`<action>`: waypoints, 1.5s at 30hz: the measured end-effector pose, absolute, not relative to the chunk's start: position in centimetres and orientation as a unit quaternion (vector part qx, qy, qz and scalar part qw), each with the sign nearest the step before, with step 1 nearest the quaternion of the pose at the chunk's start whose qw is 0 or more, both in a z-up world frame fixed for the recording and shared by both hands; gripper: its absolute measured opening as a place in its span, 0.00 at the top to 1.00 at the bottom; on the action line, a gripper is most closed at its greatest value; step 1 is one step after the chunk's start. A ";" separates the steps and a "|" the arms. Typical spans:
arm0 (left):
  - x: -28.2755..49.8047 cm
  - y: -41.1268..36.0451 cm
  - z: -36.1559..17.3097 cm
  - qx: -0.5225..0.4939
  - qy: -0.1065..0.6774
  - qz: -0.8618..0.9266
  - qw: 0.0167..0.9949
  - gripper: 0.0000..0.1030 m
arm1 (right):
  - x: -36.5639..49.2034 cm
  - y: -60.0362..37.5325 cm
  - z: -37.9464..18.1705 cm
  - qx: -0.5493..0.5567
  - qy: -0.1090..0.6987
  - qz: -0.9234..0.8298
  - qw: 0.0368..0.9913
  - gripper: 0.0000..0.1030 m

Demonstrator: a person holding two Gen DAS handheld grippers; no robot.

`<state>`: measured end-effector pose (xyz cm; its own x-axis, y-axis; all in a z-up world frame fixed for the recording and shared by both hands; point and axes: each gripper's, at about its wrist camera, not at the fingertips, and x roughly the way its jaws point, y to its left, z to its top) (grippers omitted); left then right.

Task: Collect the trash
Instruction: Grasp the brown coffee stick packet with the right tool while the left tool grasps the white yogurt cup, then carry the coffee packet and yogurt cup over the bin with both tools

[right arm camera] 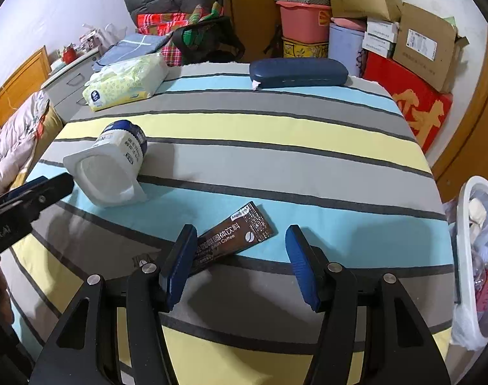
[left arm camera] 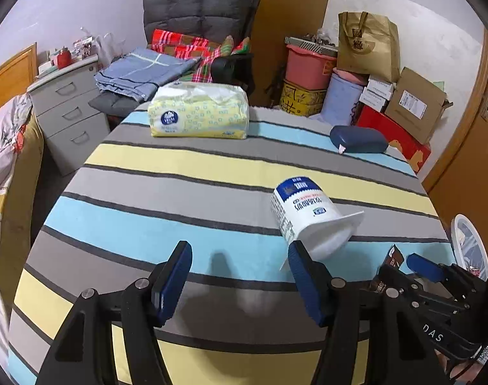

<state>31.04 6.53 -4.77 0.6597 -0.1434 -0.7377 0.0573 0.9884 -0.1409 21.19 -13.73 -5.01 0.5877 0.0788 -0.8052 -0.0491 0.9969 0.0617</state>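
Both claws, the left claw (left arm camera: 240,276) and the right claw (right arm camera: 240,263), stood spread above the striped cloth of the table (right arm camera: 276,160), a flat brown coffee sachet (right arm camera: 234,235) by the right one, a tipped white yogurt cup (right arm camera: 107,163) beyond, a white bin (right arm camera: 468,256) past the right edge.

- Bedroom in a home, used partly for storage.
- Floral quilt (left arm camera: 0,147) at left edge; grey drawer unit (left arm camera: 69,115) beside it.
- Padded grey chair (left arm camera: 199,12) piled with folded blue sheet (left arm camera: 141,70) and red plaid blanket (left arm camera: 192,51).
- Stacked tubs, paper bag (left arm camera: 367,45), cardboard box (left arm camera: 414,102) against far wall.
- Striped cloth (left arm camera: 180,199) over table; tissue pack (left arm camera: 197,110) on it.
- Wooden doors (left arm camera: 295,16) behind.
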 end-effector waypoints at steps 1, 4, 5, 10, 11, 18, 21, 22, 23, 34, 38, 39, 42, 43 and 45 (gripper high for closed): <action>31.0 6.6 -4.7 -0.054 0.409 -0.056 0.909 0.40 | 21.2 -13.8 -5.0 0.019 0.454 0.032 0.890 0.43; 30.6 6.8 -4.4 -0.074 0.407 -0.081 0.907 0.40 | 20.9 -13.7 -5.1 0.038 0.454 0.043 0.889 0.43; 30.3 6.6 -4.2 -0.084 0.402 -0.096 0.907 0.38 | 20.9 -13.4 -5.1 0.032 0.452 0.045 0.890 0.43; 30.1 5.0 -3.4 -0.092 0.390 -0.117 0.909 0.31 | 20.8 -12.7 -5.2 0.012 0.447 0.044 0.893 0.53; 30.2 4.6 -3.3 -0.090 0.390 -0.121 0.908 0.31 | 20.7 -12.7 -5.2 0.008 0.446 0.048 0.894 0.59; 30.9 2.4 -3.9 -0.078 0.399 -0.124 0.905 0.31 | 20.8 -13.3 -5.1 0.001 0.445 0.053 0.894 0.79; 31.4 2.1 -4.3 -0.076 0.403 -0.118 0.904 0.30 | 20.8 -13.5 -5.2 0.005 0.444 0.061 0.894 0.80; 31.4 2.0 -4.3 -0.074 0.402 -0.115 0.905 0.30 | 20.8 -13.6 -5.2 0.008 0.444 0.063 0.894 0.80; 31.4 1.8 -4.3 -0.067 0.398 -0.113 0.908 0.30 | 20.8 -13.8 -5.2 0.014 0.444 0.065 0.894 0.80; 33.9 1.1 -6.1 -0.074 0.419 -0.080 0.902 0.27 | 20.8 -14.2 -5.3 0.025 0.441 0.070 0.895 0.80; 34.4 0.9 -6.6 -0.071 0.420 -0.063 0.902 0.27 | 20.8 -14.3 -5.3 0.021 0.440 0.071 0.895 0.80; 34.5 0.8 -6.7 -0.069 0.421 -0.062 0.902 0.27 | 20.8 -14.4 -5.3 0.023 0.440 0.071 0.895 0.80; 34.7 0.8 -7.0 -0.070 0.424 -0.057 0.901 0.30 | 20.8 -14.6 -5.3 0.028 0.439 0.071 0.895 0.80; 34.8 0.9 -7.1 -0.070 0.423 -0.054 0.902 0.38 | 20.8 -14.6 -5.3 0.028 0.439 0.071 0.895 0.80; 34.8 1.1 -7.2 -0.070 0.425 -0.048 0.901 0.38 | 20.8 -14.6 -5.4 0.030 0.439 0.072 0.895 0.80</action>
